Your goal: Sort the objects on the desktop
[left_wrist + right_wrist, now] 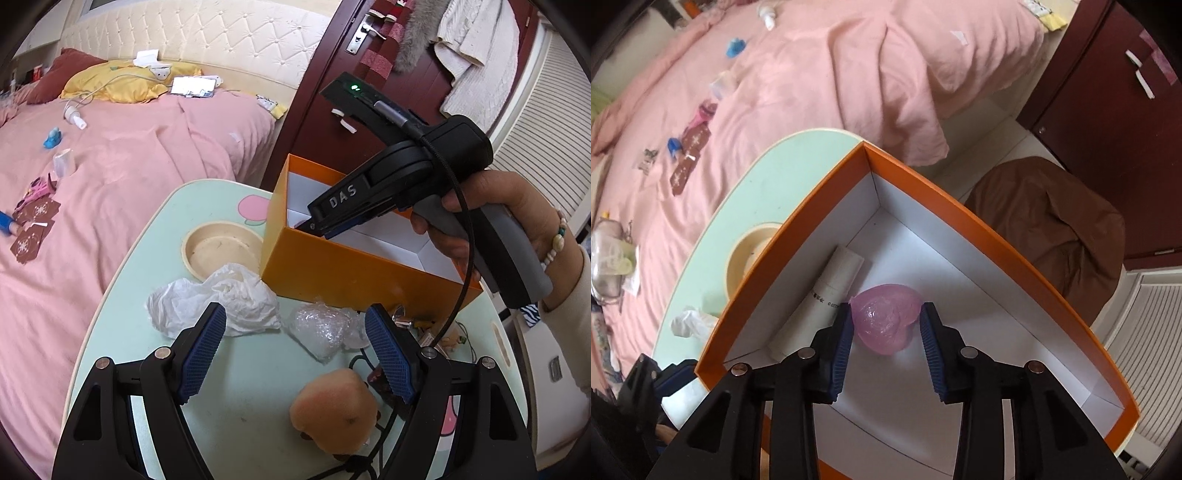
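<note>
Right gripper (885,345) points straight down into the orange box (1015,236), jaws parted only a little around the pink heart-shaped piece (886,319); the left pad is at its edge, the right pad stands just clear, so it looks let go and lying on the white floor of the box. Beside it, along the box wall, lies a white tube (827,295). That heart looks translucent, glossy and soft, like jelly or soap — light, probably slippery, so a gentle pinch across its broad lobes would suit best.

Left gripper (295,354) hangs wide and empty over the green desk (147,266). Biggest thing before it is the crumpled white plastic bag (221,299): weightless, floppy, take any fold. Next, the brown plush toy (332,410), soft and easy to squeeze at the middle. Then the clear film wad (325,328), crinkly and slick. A black cable (373,435) snakes by the toy and could snag. A cream bowl (221,251) sits near the box.
</note>
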### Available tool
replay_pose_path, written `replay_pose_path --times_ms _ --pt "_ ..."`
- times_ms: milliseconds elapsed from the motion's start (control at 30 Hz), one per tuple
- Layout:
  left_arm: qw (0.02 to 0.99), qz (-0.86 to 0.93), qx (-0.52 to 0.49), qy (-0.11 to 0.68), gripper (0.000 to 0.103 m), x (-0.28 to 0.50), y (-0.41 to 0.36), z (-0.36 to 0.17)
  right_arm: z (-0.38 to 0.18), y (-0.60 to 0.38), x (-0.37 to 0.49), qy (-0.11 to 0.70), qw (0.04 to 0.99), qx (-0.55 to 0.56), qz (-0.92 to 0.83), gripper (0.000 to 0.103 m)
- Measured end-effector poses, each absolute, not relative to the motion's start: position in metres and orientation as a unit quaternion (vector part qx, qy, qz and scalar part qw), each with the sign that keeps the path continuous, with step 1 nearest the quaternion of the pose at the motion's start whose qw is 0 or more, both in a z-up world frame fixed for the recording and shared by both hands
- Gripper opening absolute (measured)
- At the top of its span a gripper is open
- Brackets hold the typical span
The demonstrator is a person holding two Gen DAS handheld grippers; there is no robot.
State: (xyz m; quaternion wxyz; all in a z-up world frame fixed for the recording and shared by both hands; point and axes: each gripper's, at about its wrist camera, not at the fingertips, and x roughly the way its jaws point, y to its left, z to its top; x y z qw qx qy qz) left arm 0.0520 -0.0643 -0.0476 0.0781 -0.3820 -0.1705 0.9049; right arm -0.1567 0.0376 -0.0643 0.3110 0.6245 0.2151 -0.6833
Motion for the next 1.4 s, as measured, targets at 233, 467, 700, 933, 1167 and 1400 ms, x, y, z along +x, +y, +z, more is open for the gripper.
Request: replay_pose_path --times_ms 233,467,700,933,1167,1400 --pt "0.075 0.905 -0.383 -0.170 0.078 0.052 -0.065 -0.049 -0.025 0.072 -0.154 0.132 0.324 0.590 -0.727 0.035" --pt "0.067 0.911 -0.355 -0.197 0.078 0.057 -0.079 -0.040 0.025 0.124 -0.099 0.051 0.368 0.547 -0.751 0.035" --pt "0.009 0.916 -0.321 -0.241 0.078 0.062 -0.113 -0.032 -0.003 0.140 -0.032 0.036 0.392 0.550 -0.737 0.035" --pt "-0.012 0.909 -0.340 -0.241 0.078 0.055 -0.121 -0.033 -0.035 0.130 -0.012 0.037 0.383 0.551 -0.741 0.036" --pt "0.006 0.905 -0.369 -0.212 0.078 0.042 -0.116 -0.015 -0.019 0.152 -0.008 -0.011 0.393 0.495 -0.775 0.049" --pt "0.059 0.901 -0.398 -0.164 0.078 0.003 -0.090 0.020 -0.022 0.185 0.015 -0.062 0.427 0.454 -0.780 0.050"
